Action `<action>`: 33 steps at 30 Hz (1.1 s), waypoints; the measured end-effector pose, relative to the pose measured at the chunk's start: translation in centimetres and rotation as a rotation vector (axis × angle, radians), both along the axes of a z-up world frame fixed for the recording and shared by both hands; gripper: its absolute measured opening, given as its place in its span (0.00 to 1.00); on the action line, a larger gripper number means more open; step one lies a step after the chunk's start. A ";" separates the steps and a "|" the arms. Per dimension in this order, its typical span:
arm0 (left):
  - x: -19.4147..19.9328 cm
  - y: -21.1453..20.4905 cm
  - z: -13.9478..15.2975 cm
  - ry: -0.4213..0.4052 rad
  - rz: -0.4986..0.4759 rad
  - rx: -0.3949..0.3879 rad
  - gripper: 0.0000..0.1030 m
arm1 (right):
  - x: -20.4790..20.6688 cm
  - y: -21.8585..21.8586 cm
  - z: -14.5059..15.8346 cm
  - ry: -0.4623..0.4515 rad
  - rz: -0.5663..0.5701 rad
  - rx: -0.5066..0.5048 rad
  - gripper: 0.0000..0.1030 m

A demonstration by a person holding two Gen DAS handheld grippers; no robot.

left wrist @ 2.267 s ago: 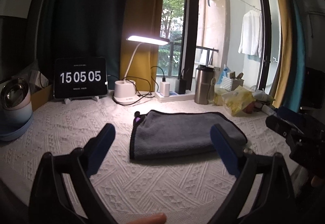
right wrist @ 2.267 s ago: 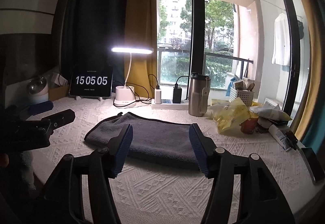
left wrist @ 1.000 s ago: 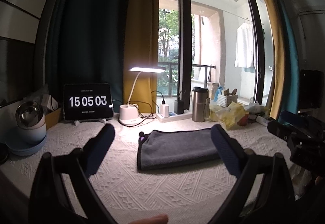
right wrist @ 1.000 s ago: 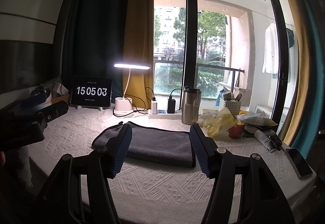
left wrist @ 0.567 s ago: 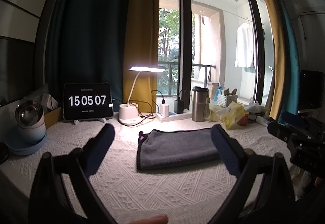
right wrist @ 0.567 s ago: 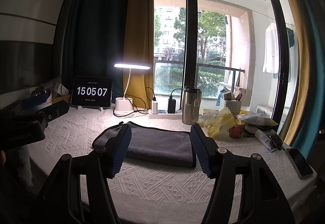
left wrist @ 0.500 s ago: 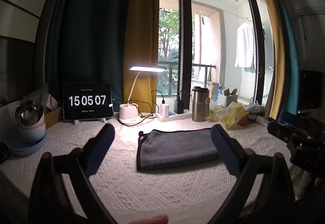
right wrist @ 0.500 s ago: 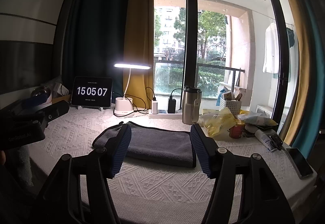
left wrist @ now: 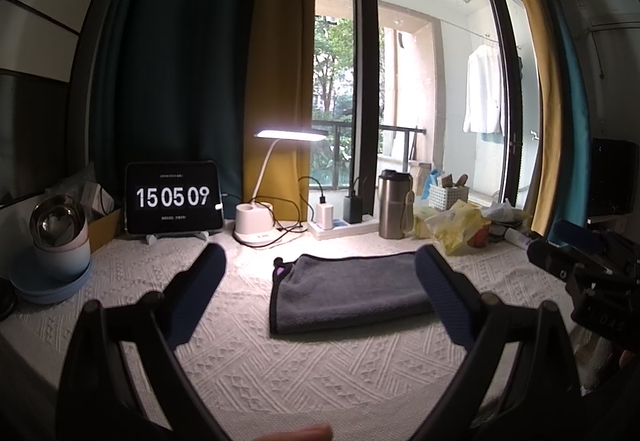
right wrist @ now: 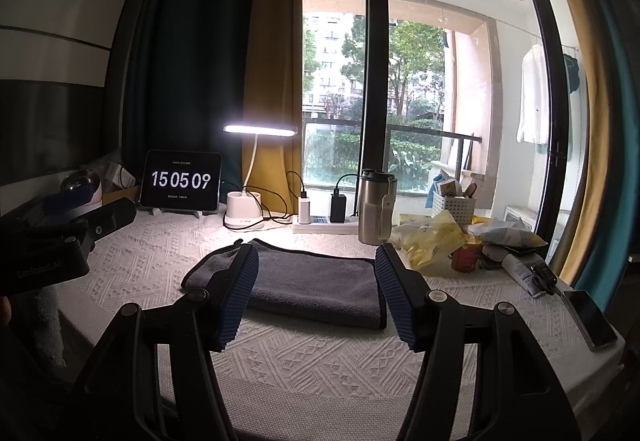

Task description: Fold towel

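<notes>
A grey towel (left wrist: 348, 291) with a dark hem lies folded into a flat rectangle on the white textured tablecloth (left wrist: 280, 361). It also shows in the right wrist view (right wrist: 312, 287). My left gripper (left wrist: 320, 293) is open and empty, held back from the towel's near edge. My right gripper (right wrist: 316, 293) is open and empty, also short of the towel. Each gripper body shows at the side of the other's view, the right one (left wrist: 580, 273) and the left one (right wrist: 52, 241).
Along the back stand a tablet clock (left wrist: 173, 197), a lit desk lamp (left wrist: 256, 225), a power strip with chargers (left wrist: 340, 225) and a steel tumbler (left wrist: 395, 209). Snack bags and a basket (right wrist: 448, 229) crowd the right. A phone (right wrist: 590, 317) lies at the right edge. Bowls (left wrist: 56, 241) stand at the left.
Both grippers pulled back and up from the towel between the oldest frames and a second ago. Since then they hold still; only the clock digits advance.
</notes>
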State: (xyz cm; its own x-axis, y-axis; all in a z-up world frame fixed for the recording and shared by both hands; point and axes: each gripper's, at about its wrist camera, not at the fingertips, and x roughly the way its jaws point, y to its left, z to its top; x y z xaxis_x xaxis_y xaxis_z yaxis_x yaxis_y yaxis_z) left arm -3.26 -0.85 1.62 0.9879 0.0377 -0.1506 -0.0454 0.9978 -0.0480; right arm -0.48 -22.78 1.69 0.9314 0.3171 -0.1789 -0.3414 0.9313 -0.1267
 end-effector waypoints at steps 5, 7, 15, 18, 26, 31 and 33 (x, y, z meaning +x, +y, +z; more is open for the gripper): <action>0.0 0.0 0.0 0.000 0.000 0.000 0.94 | 0.0 0.0 0.0 0.000 0.000 0.000 0.62; 0.0 0.0 0.0 0.000 0.000 -0.001 0.94 | 0.0 0.0 0.0 0.000 0.000 0.000 0.62; 0.1 0.0 -0.1 -0.001 0.003 -0.003 0.94 | 0.0 0.0 0.0 -0.002 -0.001 0.000 0.62; 0.1 0.0 -0.1 -0.002 0.004 -0.003 0.94 | 0.0 0.0 0.0 -0.004 -0.001 0.001 0.62; 0.1 0.1 -0.1 -0.001 0.004 -0.004 0.94 | -0.1 0.1 0.0 -0.006 -0.003 0.003 0.62; -0.1 0.0 -0.1 -0.010 0.004 -0.009 0.94 | -0.1 0.1 0.0 -0.008 -0.002 0.003 0.62; -0.1 0.0 0.1 -0.017 0.008 -0.010 0.94 | 0.0 0.1 0.0 -0.009 -0.001 0.003 0.62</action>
State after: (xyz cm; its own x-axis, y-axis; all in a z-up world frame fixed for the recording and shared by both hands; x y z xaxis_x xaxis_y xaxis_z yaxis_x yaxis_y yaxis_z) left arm -3.40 -0.83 1.77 0.9899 0.0439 -0.1346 -0.0522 0.9969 -0.0593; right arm -0.50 -22.70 1.69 0.9333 0.3166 -0.1693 -0.3392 0.9321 -0.1270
